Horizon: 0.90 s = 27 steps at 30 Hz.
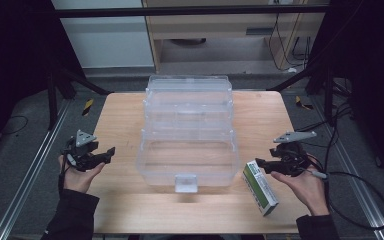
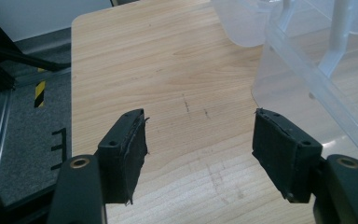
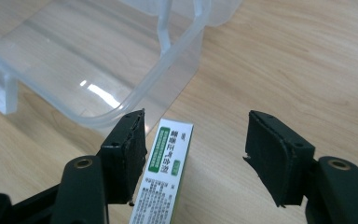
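The left gripper [image 1: 111,151] is hovering over the left side of the wooden table [image 1: 125,115], its jaws standing wide apart with nothing but bare wood between them, as the left gripper view confirms. It is pointing toward the middle of the table, where a clear plastic box [image 1: 187,165] with stepped trays is sitting open and looking empty. Just right of the box's front corner, a small white and green carton [image 1: 260,187] is lying flat on the table, its long axis running from the box's corner toward the table's near right edge. The right gripper [image 1: 258,162] is hanging directly above the far end of that carton, so the right hand is by far the nearer one to it. In the right gripper view the carton [image 3: 165,175] is lying partly between the jaws, close beside one pad [image 3: 130,154] and well apart from the other, lengthwise along the gripper's reach. The right jaws are standing open and are not pressing on the carton, so it is not yet being gripped.
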Tool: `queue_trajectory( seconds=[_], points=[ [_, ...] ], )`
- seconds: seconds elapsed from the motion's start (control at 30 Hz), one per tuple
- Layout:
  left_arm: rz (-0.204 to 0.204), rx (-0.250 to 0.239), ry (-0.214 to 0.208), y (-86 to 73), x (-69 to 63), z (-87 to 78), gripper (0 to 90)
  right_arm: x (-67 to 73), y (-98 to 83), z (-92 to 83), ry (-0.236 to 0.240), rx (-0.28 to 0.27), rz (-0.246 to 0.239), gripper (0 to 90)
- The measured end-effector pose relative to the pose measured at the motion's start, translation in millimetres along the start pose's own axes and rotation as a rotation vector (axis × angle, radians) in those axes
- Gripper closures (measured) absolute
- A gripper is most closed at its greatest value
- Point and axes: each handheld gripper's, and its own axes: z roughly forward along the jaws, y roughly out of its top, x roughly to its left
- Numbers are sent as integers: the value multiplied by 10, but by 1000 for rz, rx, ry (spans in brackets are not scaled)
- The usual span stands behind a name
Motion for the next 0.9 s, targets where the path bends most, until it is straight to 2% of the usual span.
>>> queue_trajectory(
  seconds=[0.3, 0.6, 0.9],
  points=[
    [2, 13, -5, -11, -10, 43, 337, 24, -44, 18, 6, 59, -11, 389],
    [4, 22, -9, -17, -8, 64, 329, 45, -54, 6, 11, 68, -10, 382],
    [10, 46, -12, -33, -18, 116, 322, 131, -75, 72, 28, 123, -23, 377]
  ],
)
